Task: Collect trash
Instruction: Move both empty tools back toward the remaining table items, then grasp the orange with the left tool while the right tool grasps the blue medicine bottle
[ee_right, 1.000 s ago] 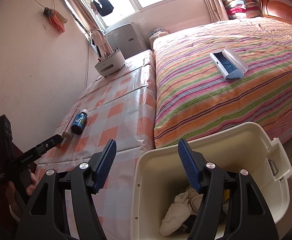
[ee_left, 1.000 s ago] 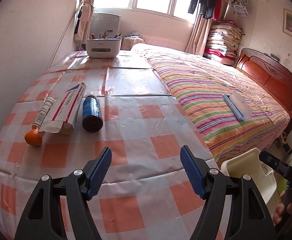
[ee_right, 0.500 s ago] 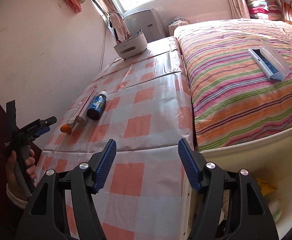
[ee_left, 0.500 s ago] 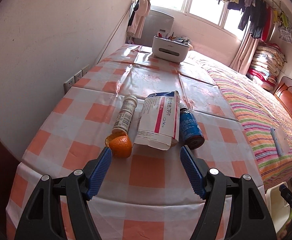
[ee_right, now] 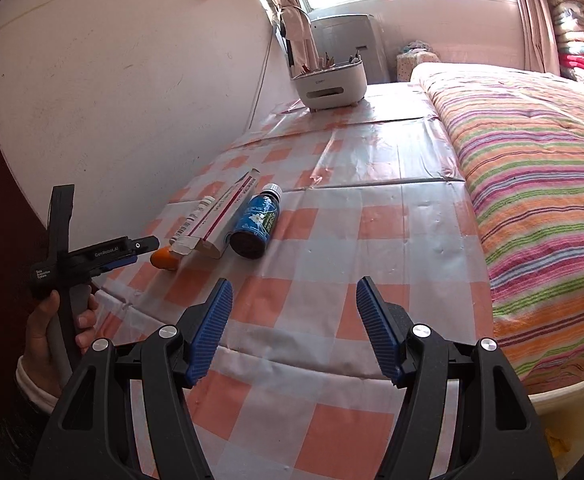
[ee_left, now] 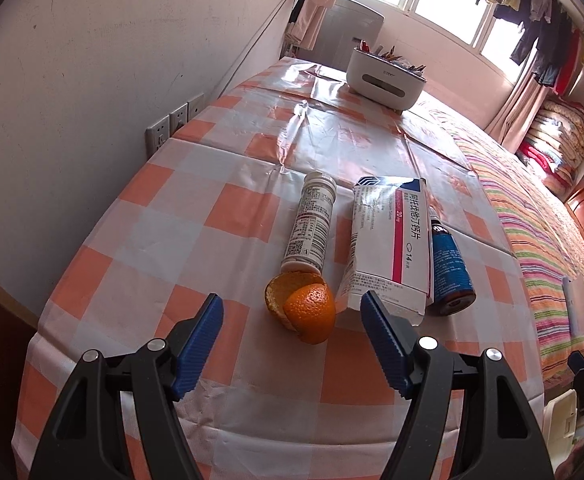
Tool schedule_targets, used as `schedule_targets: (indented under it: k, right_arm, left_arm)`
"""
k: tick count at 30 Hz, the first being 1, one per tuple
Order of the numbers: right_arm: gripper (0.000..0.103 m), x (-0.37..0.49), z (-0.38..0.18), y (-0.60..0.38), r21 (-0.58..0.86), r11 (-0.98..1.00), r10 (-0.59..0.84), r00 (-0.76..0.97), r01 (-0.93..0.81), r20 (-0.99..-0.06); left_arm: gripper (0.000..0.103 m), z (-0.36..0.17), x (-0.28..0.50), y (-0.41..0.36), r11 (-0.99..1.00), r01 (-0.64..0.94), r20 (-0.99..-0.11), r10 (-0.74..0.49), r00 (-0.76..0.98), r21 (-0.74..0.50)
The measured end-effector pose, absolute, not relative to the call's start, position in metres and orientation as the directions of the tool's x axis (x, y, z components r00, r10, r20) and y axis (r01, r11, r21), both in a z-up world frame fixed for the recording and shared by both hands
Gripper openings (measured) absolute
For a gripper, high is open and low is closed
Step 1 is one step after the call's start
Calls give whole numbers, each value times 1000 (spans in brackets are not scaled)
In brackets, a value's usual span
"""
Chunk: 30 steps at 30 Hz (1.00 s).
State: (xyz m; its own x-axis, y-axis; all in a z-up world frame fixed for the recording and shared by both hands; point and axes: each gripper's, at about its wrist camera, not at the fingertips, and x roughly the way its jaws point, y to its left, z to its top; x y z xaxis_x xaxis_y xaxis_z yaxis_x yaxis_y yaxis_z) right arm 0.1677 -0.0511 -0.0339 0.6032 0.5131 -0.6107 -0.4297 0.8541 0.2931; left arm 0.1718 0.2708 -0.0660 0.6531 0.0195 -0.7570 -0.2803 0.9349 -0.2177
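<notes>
Left wrist view: the left claw (ee_left: 292,322) hangs above the near edge of the desk (ee_left: 196,216) with its jaws wide apart and nothing between them. The orange peel (ee_left: 302,306) lies just ahead of the gap, a little right of centre, its far side touching the open mouth of the white tube (ee_left: 310,226). To the right lie the medicine box (ee_left: 390,248) and, against it, the blue bottle (ee_left: 448,268).

The likeliest slip is a crushed or half-caught peel: it is a thin, curled shell, and pads closing on one loose flap could tear it or let it drop. A second risk is the right-hand pad catching the corner of the box, which lies just beside the peel, and dragging it along.

In the right wrist view the right claw (ee_right: 292,320) is likewise spread and empty, well apart from the row of items. The cream bin (ee_right: 564,396) shows only as a rim at the lower right, probably beside the desk.
</notes>
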Motion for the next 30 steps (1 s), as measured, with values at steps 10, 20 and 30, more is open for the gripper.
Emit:
schedule_targets:
  k: [10, 20, 30]
  right_arm:
    - [64, 221, -38, 11, 230, 846, 502, 575, -481, -647]
    - [64, 272, -65, 59, 197, 870, 439, 531, -451, -725]
    - [58, 298, -88, 85, 148, 879, 382, 482, -454, -789]
  left_arm:
    - [69, -73, 180, 272, 930, -280, -763, 1, 647, -237]
    - [69, -82, 192, 272, 933, -282, -777, 4, 629, -223]
    - [50, -91, 199, 277, 923, -288, -795, -30, 605, -254]
